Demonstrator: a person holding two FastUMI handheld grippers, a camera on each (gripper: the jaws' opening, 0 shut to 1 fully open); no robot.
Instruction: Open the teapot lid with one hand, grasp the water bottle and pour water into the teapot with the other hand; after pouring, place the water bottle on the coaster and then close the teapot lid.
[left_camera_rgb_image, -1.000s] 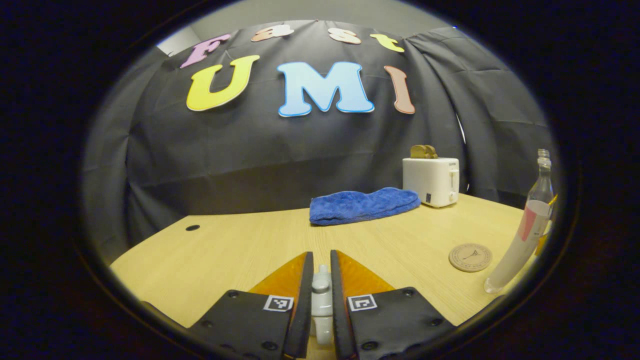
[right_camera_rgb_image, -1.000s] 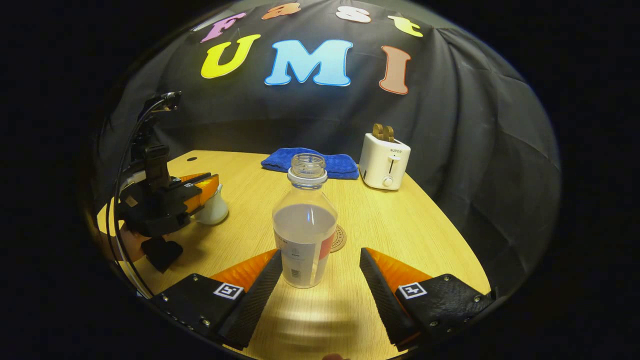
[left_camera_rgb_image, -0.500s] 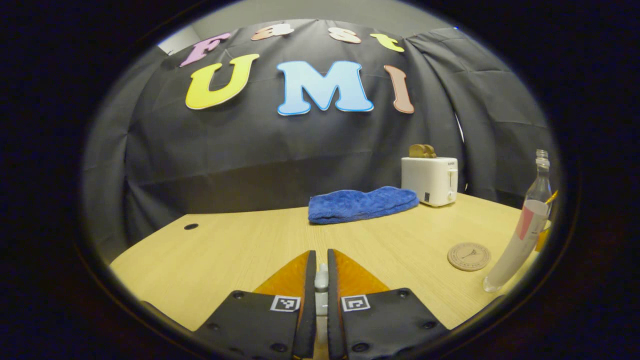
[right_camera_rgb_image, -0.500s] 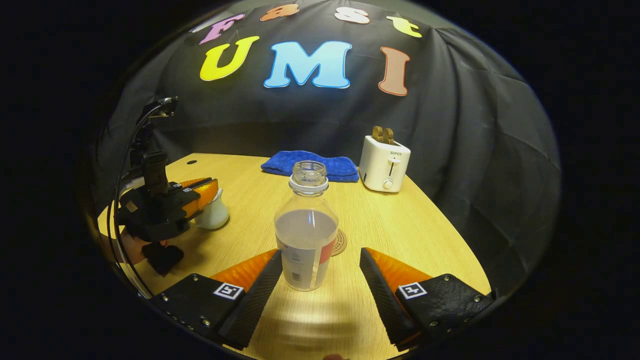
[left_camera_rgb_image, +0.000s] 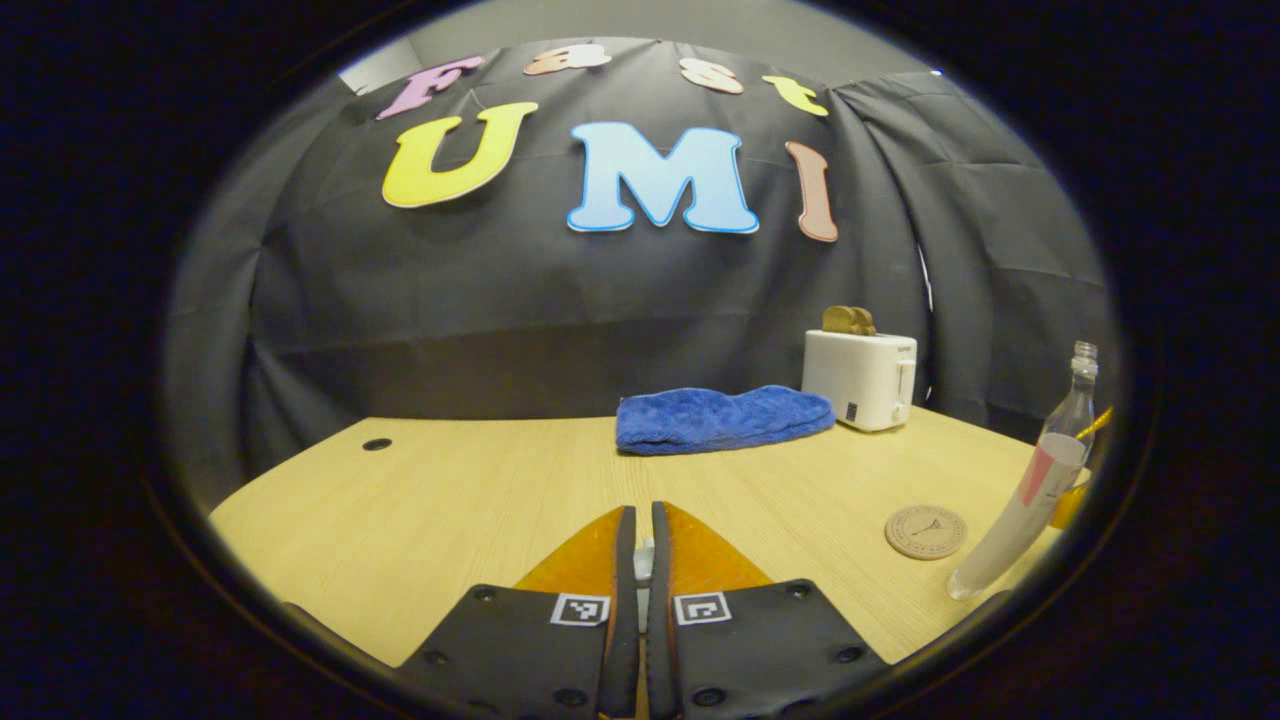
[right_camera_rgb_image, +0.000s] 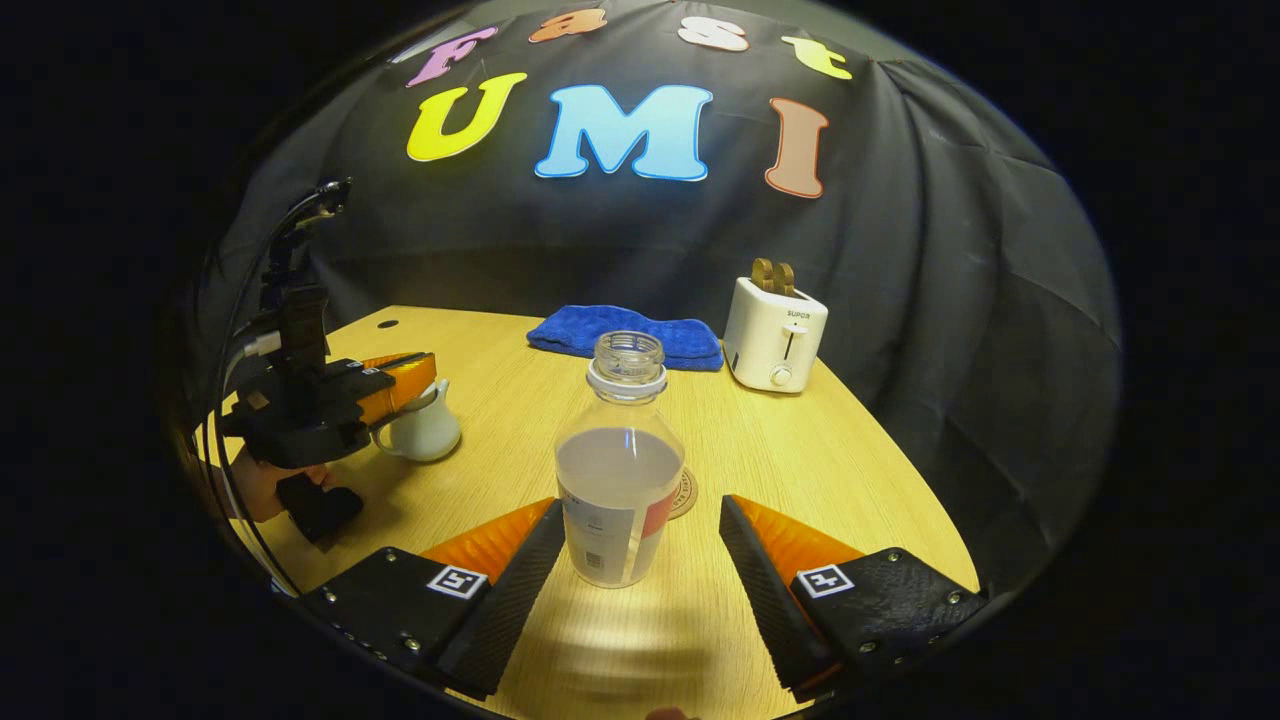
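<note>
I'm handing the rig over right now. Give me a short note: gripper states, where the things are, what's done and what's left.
Left gripper: closed on the lid knob at the teapot; whether the lid is off yet I cannot tell.
Right gripper: open, fingers either side of the water bottle, not gripping.
Bottle: uncapped, upright on the table, partly full, just in front of the coaster.
Left: grasp bottle, pour, set it on coaster, close lid.

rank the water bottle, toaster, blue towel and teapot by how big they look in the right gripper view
Largest to smallest as they appear:
1. water bottle, though it stands closest to the camera, which inflates it
2. blue towel and toaster, too alike to rank
3. teapot, partly hidden by the left gripper
</note>
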